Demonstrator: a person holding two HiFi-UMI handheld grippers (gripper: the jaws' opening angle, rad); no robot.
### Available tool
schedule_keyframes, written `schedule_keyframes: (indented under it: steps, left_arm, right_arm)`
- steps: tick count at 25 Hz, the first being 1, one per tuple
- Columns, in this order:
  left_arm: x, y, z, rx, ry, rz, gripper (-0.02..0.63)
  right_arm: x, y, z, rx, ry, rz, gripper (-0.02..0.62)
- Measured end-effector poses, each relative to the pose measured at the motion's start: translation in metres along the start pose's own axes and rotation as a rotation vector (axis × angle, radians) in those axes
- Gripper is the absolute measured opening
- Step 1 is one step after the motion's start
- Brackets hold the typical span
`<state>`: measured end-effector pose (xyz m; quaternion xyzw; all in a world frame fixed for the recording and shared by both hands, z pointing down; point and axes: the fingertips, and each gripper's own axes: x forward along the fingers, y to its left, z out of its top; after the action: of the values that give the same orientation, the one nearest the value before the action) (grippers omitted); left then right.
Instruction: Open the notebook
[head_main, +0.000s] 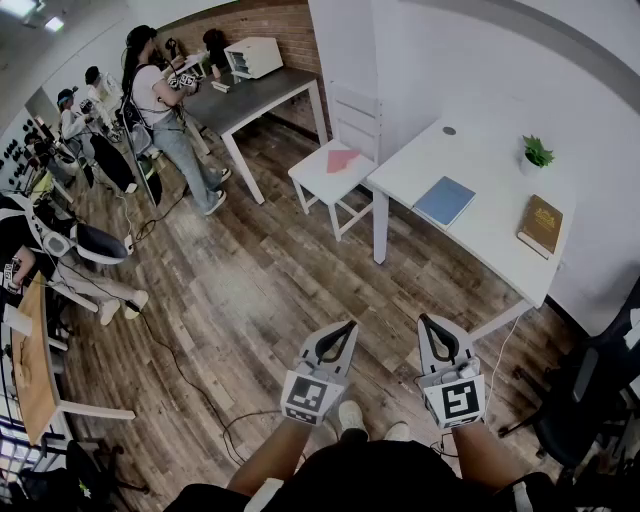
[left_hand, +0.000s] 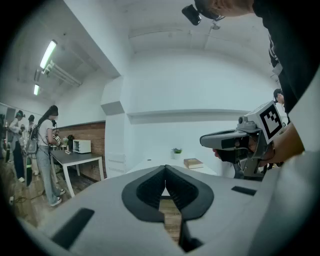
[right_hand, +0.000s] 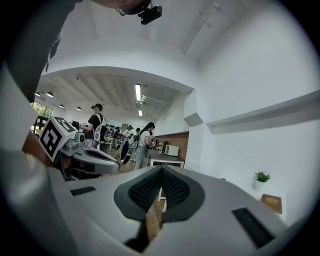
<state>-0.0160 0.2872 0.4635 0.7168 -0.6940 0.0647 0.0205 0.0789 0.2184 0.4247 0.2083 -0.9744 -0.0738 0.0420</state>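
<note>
Wood-plank floor (head_main: 260, 290) fills most of the head view, an open stretch lying between the person and the white desk (head_main: 480, 170) that stands far right against the white wall. On that desk the blue notebook (head_main: 445, 200) lies flat and closed near its left edge, well apart from both tongs. A brown book (head_main: 541, 224) lies closed at the desk's right end, with a small potted plant (head_main: 536, 155) beyond it by the wall. Just left of the desk stands a white chair (head_main: 355, 118) with a flat pink item (head_main: 342, 158) on its seat; what that item is cannot be told. Farther left, a grey desk (head_main: 250, 98) carrying a white box-like appliance (head_main: 253, 57) sits against a brick wall (head_main: 290, 30), and a person (head_main: 165, 110) stands beside it, with others seated behind. A black cable (head_main: 190, 385) trails over the floor at near left, beside a wooden desk (head_main: 35, 360) cut off by the frame. A black office chair (head_main: 585, 390) at near right is only partly in view. Both tools are held out nearly level over bare floor: the left tongs (head_main: 340, 340) are closed together with nothing between them, and the right tongs (head_main: 435, 335) are likewise closed and empty.
</note>
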Motion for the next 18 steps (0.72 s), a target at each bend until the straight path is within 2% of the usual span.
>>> schedule_keyframes:
  steps: [3, 7, 13, 18]
  left_arm:
    - [-0.006, -0.006, 0.003, -0.003, -0.006, 0.021, 0.005]
    - [-0.004, -0.016, 0.007, -0.002, -0.012, 0.011, 0.005]
    - [-0.007, -0.008, 0.008, 0.034, 0.005, -0.012, 0.005]
    - [-0.006, 0.012, 0.008, 0.027, -0.017, -0.028, 0.005]
  right_arm:
    - [-0.008, 0.001, 0.003, -0.060, -0.007, 0.028, -0.008]
    - [-0.015, -0.002, 0.004, -0.067, -0.007, 0.028, -0.008]
    - [-0.010, -0.003, 0.009, 0.050, -0.036, -0.008, -0.006]
    - [0.000, -0.004, 0.014, 0.041, -0.024, -0.026, -0.006]
